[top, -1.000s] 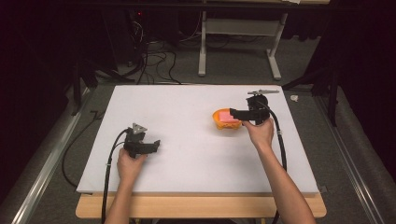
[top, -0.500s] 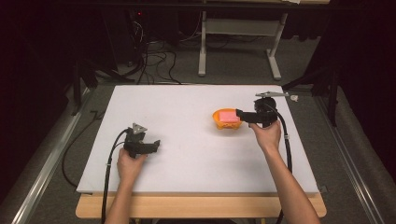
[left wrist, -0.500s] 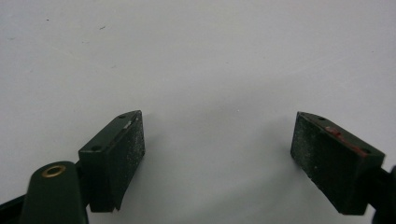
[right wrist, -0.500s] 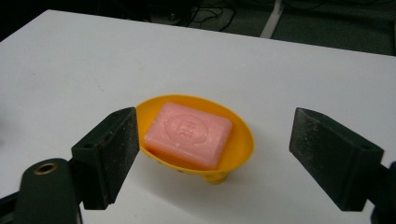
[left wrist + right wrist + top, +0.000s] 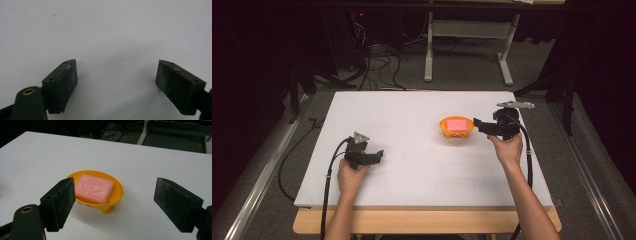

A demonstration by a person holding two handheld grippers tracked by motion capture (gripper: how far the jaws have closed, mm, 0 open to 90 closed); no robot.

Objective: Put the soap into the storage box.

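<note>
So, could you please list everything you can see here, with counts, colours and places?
soap bar: one, pink, lying in the dish.
soap dish: one, orange-yellow, on the table right of centre, just ahead of the right gripper.
table: one, white top, wooden front edge.
desk frame: one, white, on the floor beyond the table.
cables: several, black, on the floor beyond the table.
left gripper: one, black, jaws open over bare table.
right gripper: one, black, jaws open, facing the dish.
hands: two, each holding a gripper.
</note>
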